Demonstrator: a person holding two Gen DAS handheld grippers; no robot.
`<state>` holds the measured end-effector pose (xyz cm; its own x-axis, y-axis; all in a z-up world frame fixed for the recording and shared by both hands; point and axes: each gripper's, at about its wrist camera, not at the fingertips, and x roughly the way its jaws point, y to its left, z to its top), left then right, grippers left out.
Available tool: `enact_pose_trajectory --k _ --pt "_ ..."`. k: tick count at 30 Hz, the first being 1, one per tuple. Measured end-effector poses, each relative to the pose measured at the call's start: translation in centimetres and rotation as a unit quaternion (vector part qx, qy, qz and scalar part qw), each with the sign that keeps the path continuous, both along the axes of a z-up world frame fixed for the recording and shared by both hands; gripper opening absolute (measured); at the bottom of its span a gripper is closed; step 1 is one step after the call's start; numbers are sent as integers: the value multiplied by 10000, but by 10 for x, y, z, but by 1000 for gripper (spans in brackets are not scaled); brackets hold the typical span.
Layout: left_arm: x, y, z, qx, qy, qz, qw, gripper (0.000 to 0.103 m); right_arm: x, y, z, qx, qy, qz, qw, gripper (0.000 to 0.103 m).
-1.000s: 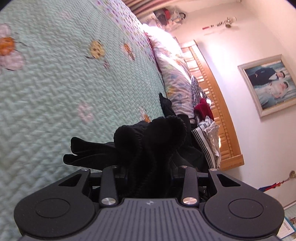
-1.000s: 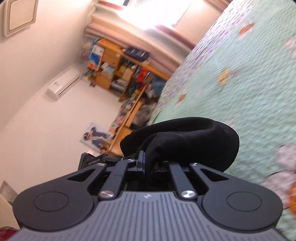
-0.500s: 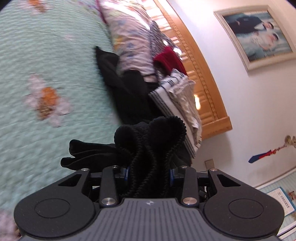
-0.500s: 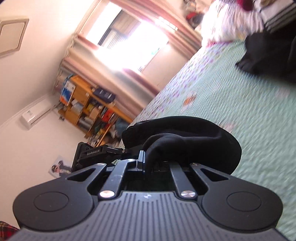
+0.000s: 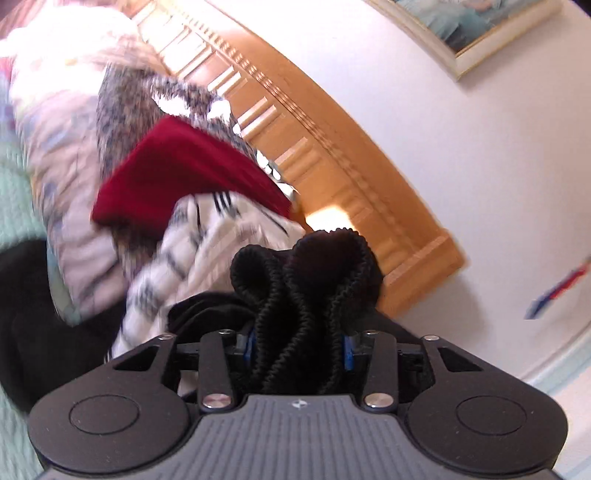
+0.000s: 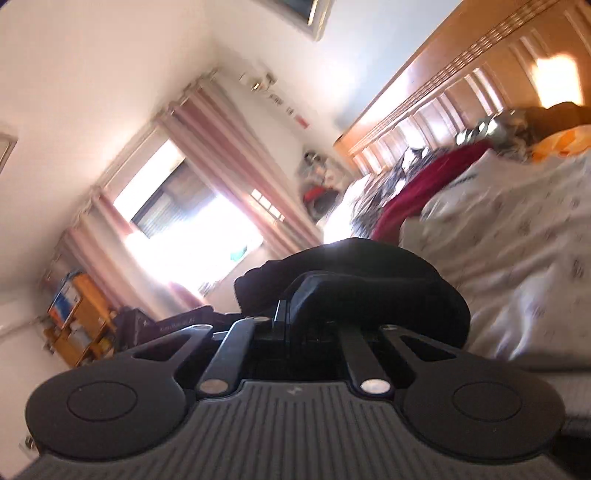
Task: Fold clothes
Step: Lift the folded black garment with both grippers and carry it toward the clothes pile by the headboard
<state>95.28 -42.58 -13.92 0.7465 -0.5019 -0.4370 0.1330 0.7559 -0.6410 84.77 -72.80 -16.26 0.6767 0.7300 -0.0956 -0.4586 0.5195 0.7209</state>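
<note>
Looking along your left claw (image 5: 297, 347), you see a ribbed, bunched band of the black garment (image 5: 306, 280) pinched between the closed-in fingers; only this view shows that ribbing. At 11 o'clock a dark red cloth (image 5: 177, 177) lies on a heap of patterned clothes (image 5: 207, 240), with the wooden headboard (image 5: 332, 147) running toward 4 o'clock and a picture frame (image 5: 476, 33) cut off at 1 o'clock.

Your right claw (image 6: 314, 325) shows what the left cannot: a bright window (image 6: 184, 221) with pink curtains (image 6: 236, 158) at 10 o'clock, and a white quilt (image 6: 517, 258) at 3 o'clock. It is shut on a smooth fold of the black garment (image 6: 369, 280), which drapes over the fingers and hides their tips.

Both claws are tilted sideways and raised above the bed. Blur smears the far clothes.
</note>
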Motion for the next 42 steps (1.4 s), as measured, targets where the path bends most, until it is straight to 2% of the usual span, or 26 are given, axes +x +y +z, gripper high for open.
enact_pose_trajectory --k 2,3,4,5,6,7,8,9,10,12,15,17,19,21,23,24,25,26,27,28,30,32,36,39,40,42 --pt "29 -8 -17 268 282 476 9981 50 42 -23 -13 -138 224 -561 9981 7" --pt "41 -9 -30 301 470 692 9960 50 63 -35 -24 -297 381 -952 9943 12" --pt "46 -5 -45 277 609 831 9943 50 83 -46 -44 -417 736 -1228 9888 17" --pt "44 0 -57 251 573 882 9941 51 94 -50 -63 -545 910 -1339 9853 20" --pt "43 5 -68 225 537 933 9939 53 105 -55 -82 -673 1083 -1449 9812 30" --pt "42 10 -79 227 500 954 9939 65 115 -60 -101 -798 1251 -1557 9766 29" --pt "42 13 -84 276 466 923 9943 78 114 -58 -112 -738 1100 -1529 9793 29" --pt "42 14 -85 307 434 904 9945 79 112 -56 -124 -680 949 -1501 9818 29" --pt "43 15 -86 338 402 885 9947 78 110 -51 -126 -853 743 -1552 9814 30" --pt "45 17 -86 405 344 849 9950 77 110 -49 -126 -814 614 -1466 9839 32" --pt "48 14 -79 513 299 780 9952 76 119 -60 -118 -184 550 -1066 9926 38" --pt "47 11 -77 555 257 774 9951 75 121 -52 -105 -426 464 -884 9941 49" --pt "47 9 -79 574 277 818 9946 76 122 -44 -92 -668 378 -702 9946 65" --pt "48 8 -84 568 326 863 9941 78 123 -37 -79 -910 291 -519 9941 69" --pt "48 6 -86 664 330 882 9933 78 122 -25 -76 -1158 92 -514 9919 68" --pt "48 4 -86 742 310 887 9928 78 119 -20 -73 -1338 -6 -537 9896 59" --pt "47 1 -83 829 258 883 9923 76 116 -15 -70 -1518 -103 -560 9868 38" --pt "45 -2 -79 914 184 857 9920 67 114 -9 -68 -1781 -135 -574 9822 28" --pt "42 -7 -74 1043 103 847 9909 59 110 -5 -67 -1976 -167 -675 9778 23" --pt "40 -14 -66 1254 11 869 9883 56 104 -3 -65 -2047 -315 -739 9755 21" --pt "35 -28 -49 1641 -193 893 9822 49 91 -7 -60 -1864 -520 -776 9780 20" --pt "30 -42 -27 1795 -469 831 9791 38 79 -16 -46 -1647 -714 -918 9795 18" --pt "33 -74 15 2099 -877 756 9708 38 65 -45 -18 -1131 -768 -1151 9839 18" --pt "46 -104 20 2342 -978 588 9655 41 62 -70 -15 -944 -661 -1579 9807 16" --pt "53 -113 13 2468 -913 544 9632 45 63 -78 -19 -910 -567 -1741 9789 16" --pt "70 -132 -11 2886 -575 610 9538 68 73 -91 -35 -886 -299 -1981 9757 16"
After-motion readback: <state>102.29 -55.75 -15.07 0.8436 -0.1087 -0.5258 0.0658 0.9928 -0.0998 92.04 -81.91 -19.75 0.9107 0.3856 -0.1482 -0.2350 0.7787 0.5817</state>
